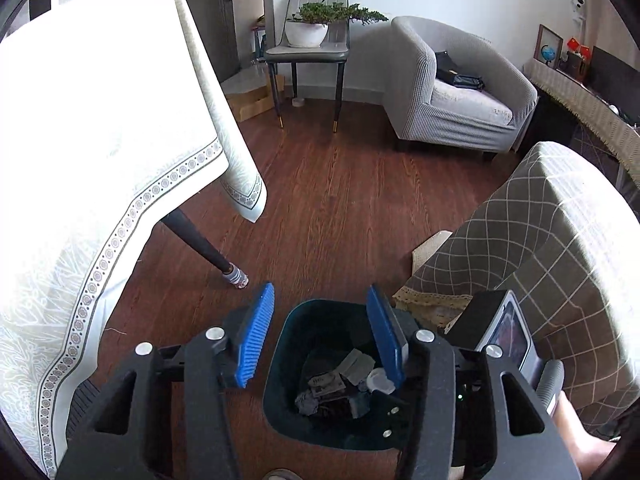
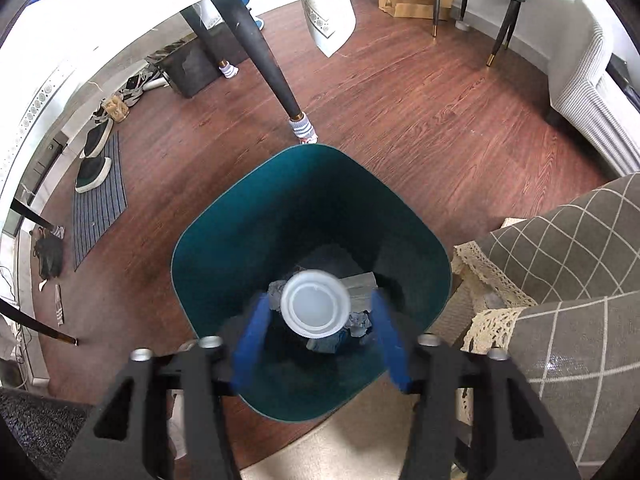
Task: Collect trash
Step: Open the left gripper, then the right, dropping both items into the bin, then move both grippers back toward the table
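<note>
**White lid over the bin, jaws apart**

Trash of this moment is a white round plastic lid [image 2: 315, 304], seen in the right wrist view between the blue pads of the right gripper [image 2: 320, 336], above the open teal bin [image 2: 224, 216]. The jaws stand wider than the lid and I see no pad pressing on it, so it looks released, not held. It seems light, thin and stiff, with a smooth, rather slippery face; the ribbed rim is the better place to take hold, pads on two opposite edges.

Crumpled paper pieces [image 2: 360, 322] lie at the bottom of the bin, soft and light.

The left gripper [image 1: 320, 332] is above the same bin [image 1: 288, 420], its jaws open with nothing between them.
</note>
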